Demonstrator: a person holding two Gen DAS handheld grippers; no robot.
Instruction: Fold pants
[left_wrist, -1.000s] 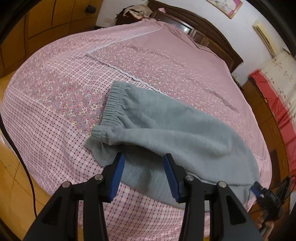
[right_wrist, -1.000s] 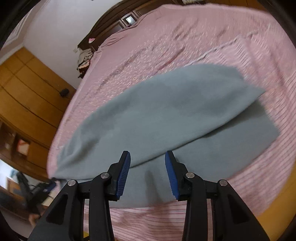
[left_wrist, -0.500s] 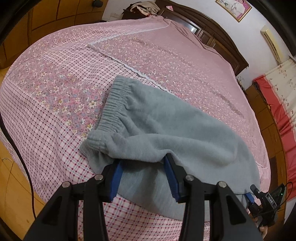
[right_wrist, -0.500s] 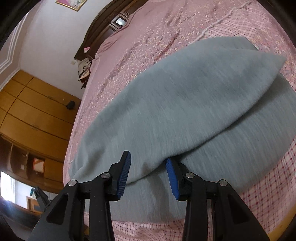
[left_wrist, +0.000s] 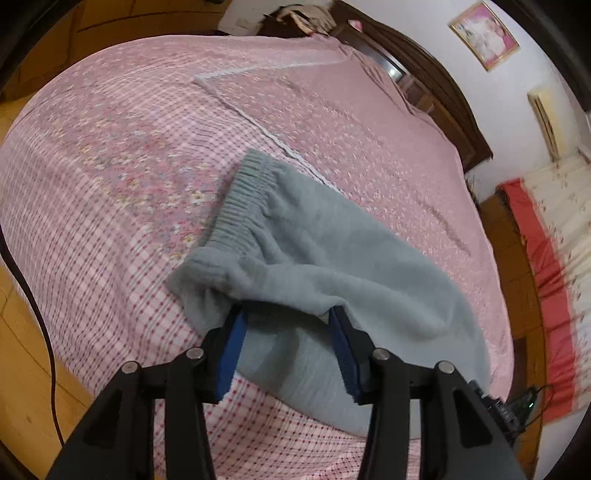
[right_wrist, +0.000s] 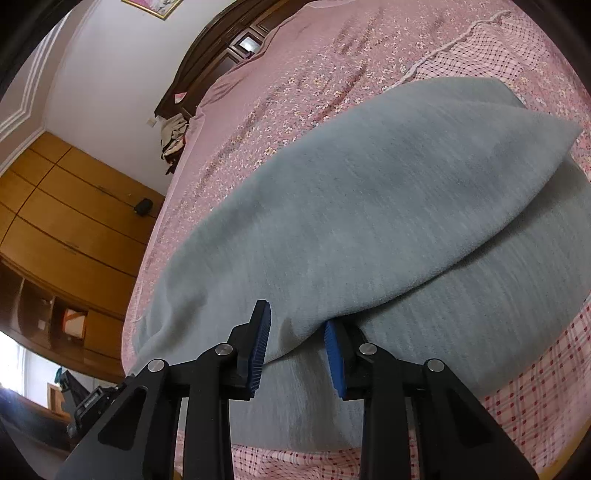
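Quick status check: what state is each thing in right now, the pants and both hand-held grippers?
Grey pants: on the bed, folded over lengthwise, top layer loose along its near edge.
Left hand-held gripper: open, jaws just opening, straddling the near edge.
Right hand-held gripper: open, jaws just closing, top layer's edge between them.

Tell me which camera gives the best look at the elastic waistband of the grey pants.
The left wrist view. There the ribbed waistband lies in full sight on the checked bedspread, beyond the left gripper. The right wrist view shows only smooth grey pant legs, one folded over the other; no waistband is visible.
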